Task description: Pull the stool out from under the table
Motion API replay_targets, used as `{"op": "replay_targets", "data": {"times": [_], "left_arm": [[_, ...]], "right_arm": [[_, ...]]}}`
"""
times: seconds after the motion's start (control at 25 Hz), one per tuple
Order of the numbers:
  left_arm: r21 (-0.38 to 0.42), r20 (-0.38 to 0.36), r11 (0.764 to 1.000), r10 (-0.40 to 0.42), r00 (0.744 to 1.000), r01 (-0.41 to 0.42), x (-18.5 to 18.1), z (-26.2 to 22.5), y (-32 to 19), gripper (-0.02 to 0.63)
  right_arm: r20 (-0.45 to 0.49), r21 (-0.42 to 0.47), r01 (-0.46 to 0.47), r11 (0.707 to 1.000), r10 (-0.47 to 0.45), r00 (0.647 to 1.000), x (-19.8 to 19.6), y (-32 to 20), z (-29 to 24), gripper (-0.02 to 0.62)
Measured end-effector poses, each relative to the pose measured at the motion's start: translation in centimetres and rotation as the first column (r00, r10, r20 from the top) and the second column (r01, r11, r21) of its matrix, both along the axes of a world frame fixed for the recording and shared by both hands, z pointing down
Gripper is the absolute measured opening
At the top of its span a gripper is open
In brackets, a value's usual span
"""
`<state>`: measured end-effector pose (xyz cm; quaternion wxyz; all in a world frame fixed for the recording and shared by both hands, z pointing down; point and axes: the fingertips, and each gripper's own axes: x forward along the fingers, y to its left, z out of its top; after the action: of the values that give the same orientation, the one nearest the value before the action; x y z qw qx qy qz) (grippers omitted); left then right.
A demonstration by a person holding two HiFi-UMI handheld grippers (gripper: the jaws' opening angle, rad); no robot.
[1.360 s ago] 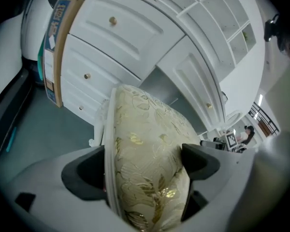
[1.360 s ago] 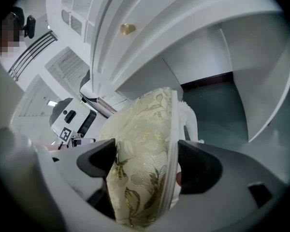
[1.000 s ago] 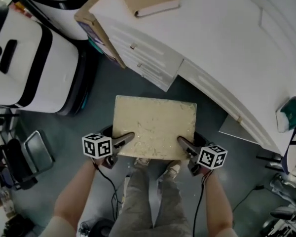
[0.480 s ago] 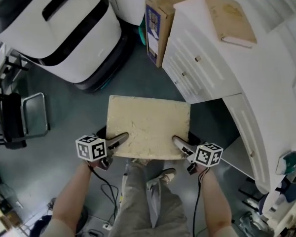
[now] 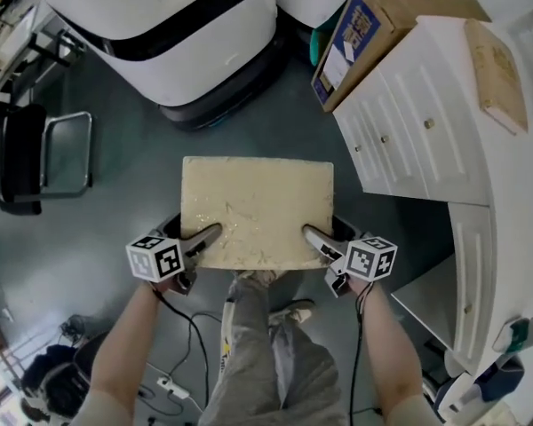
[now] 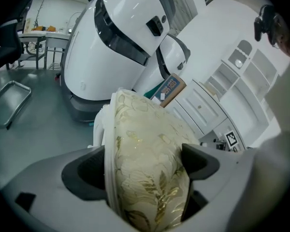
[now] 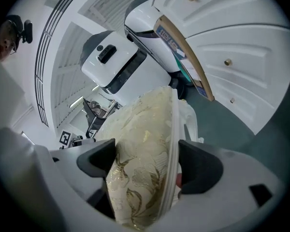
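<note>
The stool (image 5: 256, 211) has a cream, gold-patterned cushioned seat and stands on the grey floor in front of the person's legs, apart from the white table (image 5: 489, 193) at the right. My left gripper (image 5: 200, 240) is shut on the seat's near left edge. My right gripper (image 5: 313, 240) is shut on its near right edge. In the left gripper view the cushion (image 6: 145, 163) fills the gap between the jaws. The right gripper view shows the cushion (image 7: 142, 168) and its white rim squeezed the same way.
A large white-and-black machine (image 5: 186, 25) stands behind the stool. A cardboard box (image 5: 364, 29) leans against the white drawer cabinet (image 5: 409, 140). A metal-framed chair (image 5: 44, 153) is at the left. Cables (image 5: 182, 362) trail on the floor by the person's feet.
The stool, held by both grippers, has come away from the table, which has shifted to the right of the view. The white machine now sits behind the stool.
</note>
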<state>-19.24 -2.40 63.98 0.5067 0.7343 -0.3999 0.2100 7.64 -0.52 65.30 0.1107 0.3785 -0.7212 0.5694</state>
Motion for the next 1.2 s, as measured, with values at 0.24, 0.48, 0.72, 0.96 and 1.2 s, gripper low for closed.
{"op": "replay_targets", "data": {"times": [0.24, 0.48, 0.72, 0.96, 1.2], "left_arm": [[-0.007, 0.005, 0.998, -0.063, 0.998, 0.063, -3.6, 4.5, 0.6, 0.495], [0.001, -0.029, 0.994, -0.106, 0.994, 0.107, -4.3, 9.2, 0.8, 0.495], [0.036, -0.036, 0.994, -0.103, 0.994, 0.104, -4.8, 11.3, 1.4, 0.495], [0.007, -0.044, 0.995, -0.102, 0.994, 0.103, -5.2, 12.9, 2.6, 0.495], [-0.025, -0.026, 0.994, -0.111, 0.993, 0.110, -5.4, 13.2, 2.8, 0.495]], "right_arm": [[0.000, -0.017, 0.068, 0.998, -0.068, 0.998, -3.6, -1.2, 4.6, 0.419], [-0.052, -0.002, 0.110, 0.994, -0.110, 0.993, -4.5, -2.0, 8.3, 0.419], [-0.069, -0.012, 0.150, 0.989, -0.150, 0.986, -5.1, -1.6, 10.3, 0.419], [-0.091, 0.011, 0.157, 0.987, -0.156, 0.984, -5.7, -1.1, 10.9, 0.419], [-0.122, -0.002, 0.159, 0.987, -0.158, 0.980, -5.8, -1.2, 11.2, 0.420]]}}
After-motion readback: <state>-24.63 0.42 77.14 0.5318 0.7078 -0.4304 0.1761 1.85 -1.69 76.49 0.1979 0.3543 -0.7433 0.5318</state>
